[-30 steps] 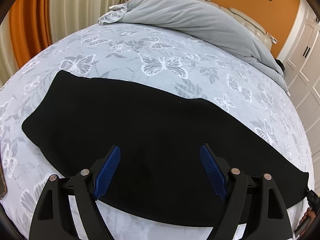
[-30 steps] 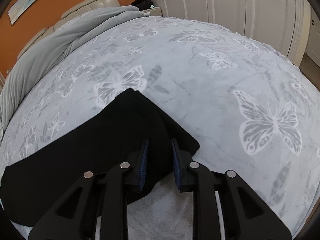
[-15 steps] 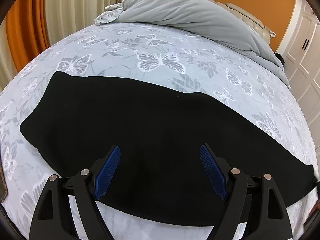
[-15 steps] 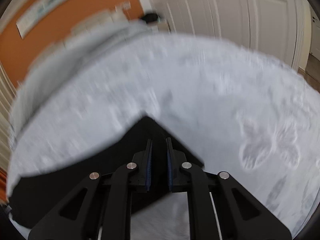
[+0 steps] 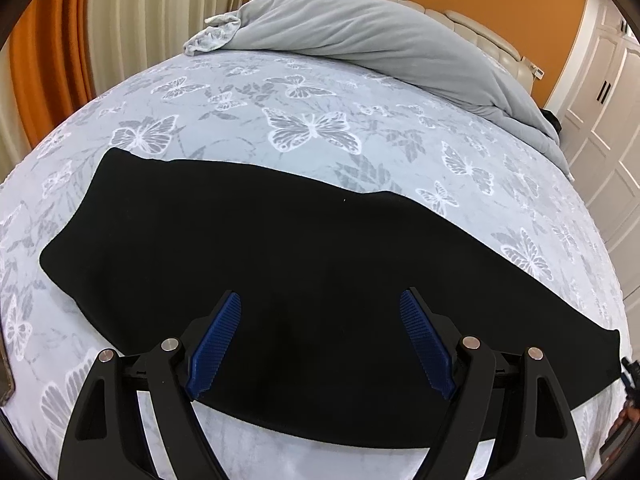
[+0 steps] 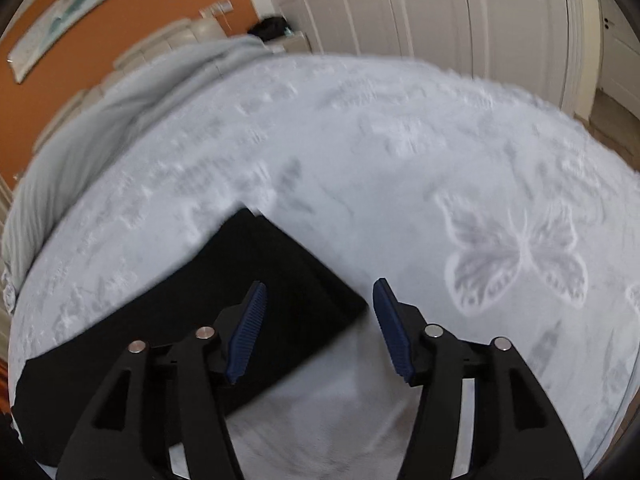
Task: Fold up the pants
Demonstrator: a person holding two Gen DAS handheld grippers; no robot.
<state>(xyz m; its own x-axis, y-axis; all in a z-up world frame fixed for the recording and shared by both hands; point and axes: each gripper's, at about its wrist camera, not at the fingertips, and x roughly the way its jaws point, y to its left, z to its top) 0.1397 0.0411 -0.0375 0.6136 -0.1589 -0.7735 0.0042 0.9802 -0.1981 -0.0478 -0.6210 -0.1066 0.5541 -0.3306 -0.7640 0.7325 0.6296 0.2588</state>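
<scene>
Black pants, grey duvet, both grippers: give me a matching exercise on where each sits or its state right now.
Things:
1. long black fabric pants
2. bunched grey duvet
3. left gripper
4. right gripper

States:
A. heaped by the headboard
B. jaws open above the pants' corner
C. flat across the butterfly bedspread
D. jaws open above the pants' middle

Pairs: 1-C, 2-A, 3-D, 4-B

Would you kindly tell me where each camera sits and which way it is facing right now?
Left wrist: rides the left gripper, above the black pants' middle, facing the grey duvet and headboard; open blue-padded fingers show.
Right wrist: rides the right gripper, over the pants' end corner, facing the white closet doors; open fingers show.
Shared: pants, butterfly bedspread, duvet.
</scene>
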